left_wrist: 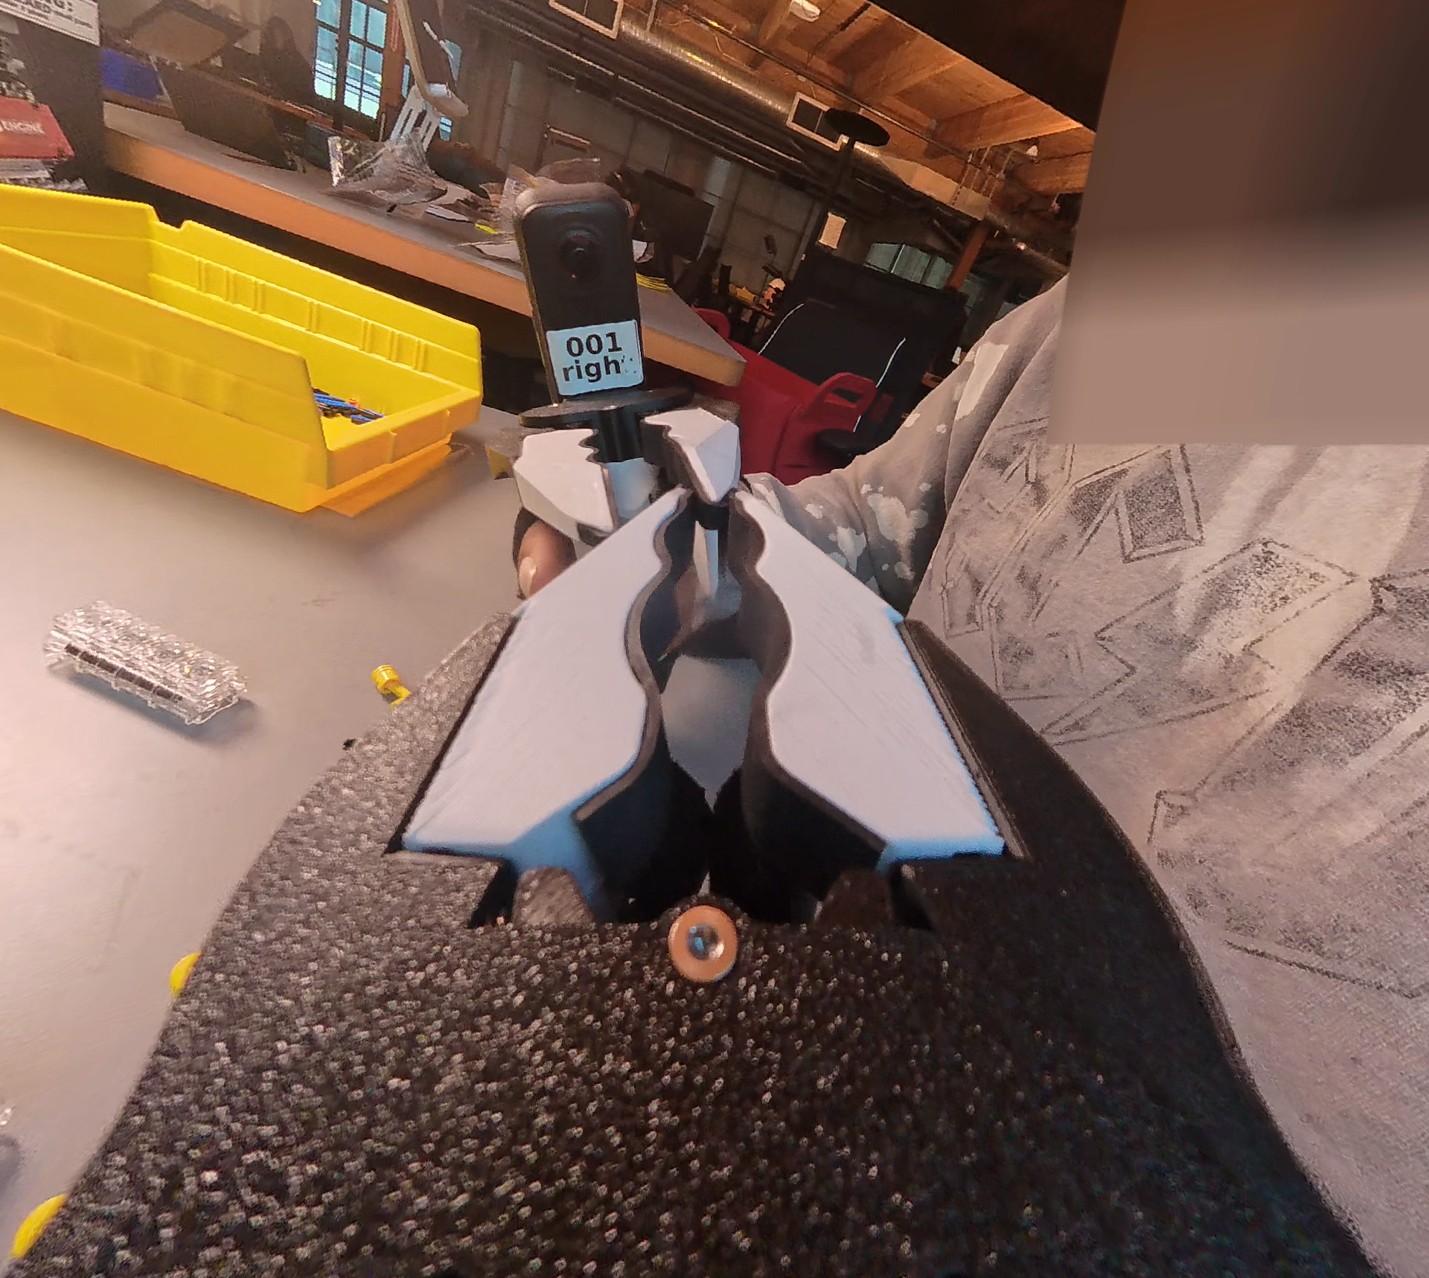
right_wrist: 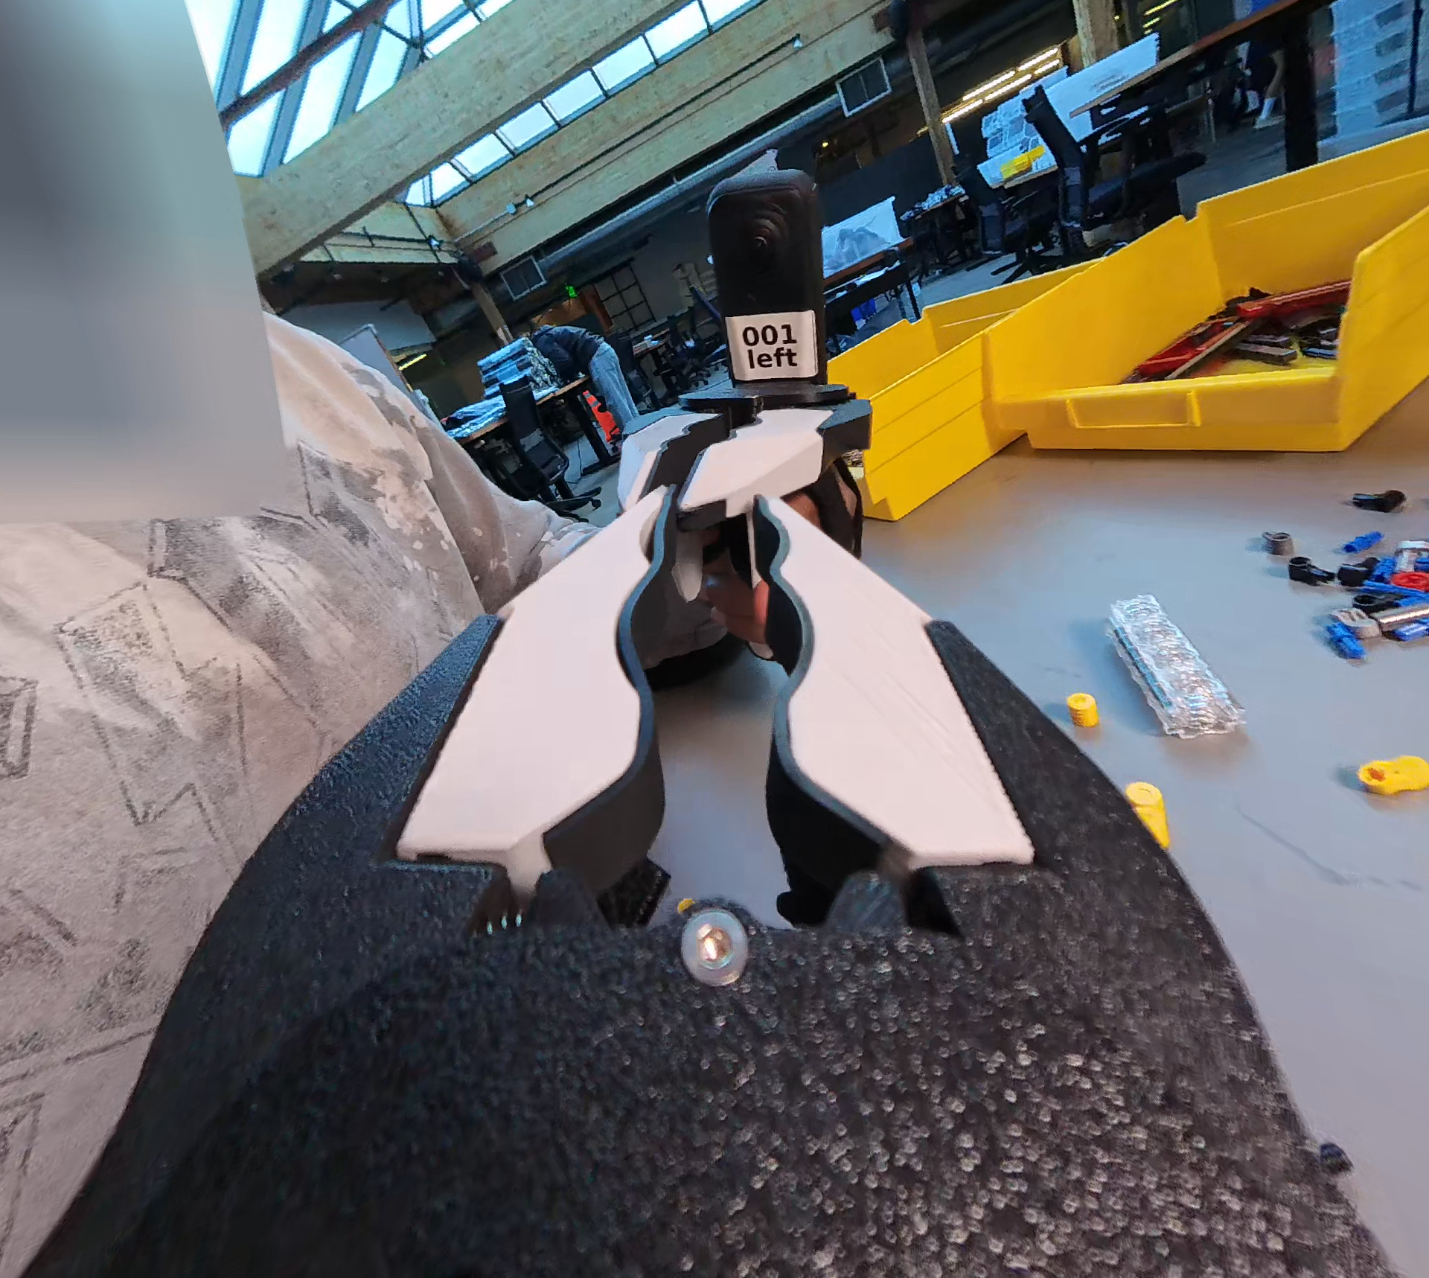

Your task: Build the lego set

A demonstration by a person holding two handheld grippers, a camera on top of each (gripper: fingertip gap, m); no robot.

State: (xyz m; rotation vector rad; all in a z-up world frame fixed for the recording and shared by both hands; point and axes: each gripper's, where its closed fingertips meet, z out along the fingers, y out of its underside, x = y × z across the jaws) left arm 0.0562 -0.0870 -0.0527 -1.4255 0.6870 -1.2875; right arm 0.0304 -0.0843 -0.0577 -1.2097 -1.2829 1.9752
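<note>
Between facing tongs (left_wrist: 707, 506), nothing; bins (right_wrist: 1160, 406) beyond.

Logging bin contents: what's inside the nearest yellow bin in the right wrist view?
The yellow bin holds a loose pile of red, black and grey rail-like pieces. Its front wall hides the bottom, so anything lower in the pile cannot be seen.

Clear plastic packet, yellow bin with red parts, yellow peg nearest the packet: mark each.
Clear plastic packet (right_wrist: 1175, 676): right wrist view, middle of its top.
Yellow bin (right_wrist: 1129, 407): right wrist view, front wall.
Yellow peg (right_wrist: 1082, 709): right wrist view, its side.
</note>
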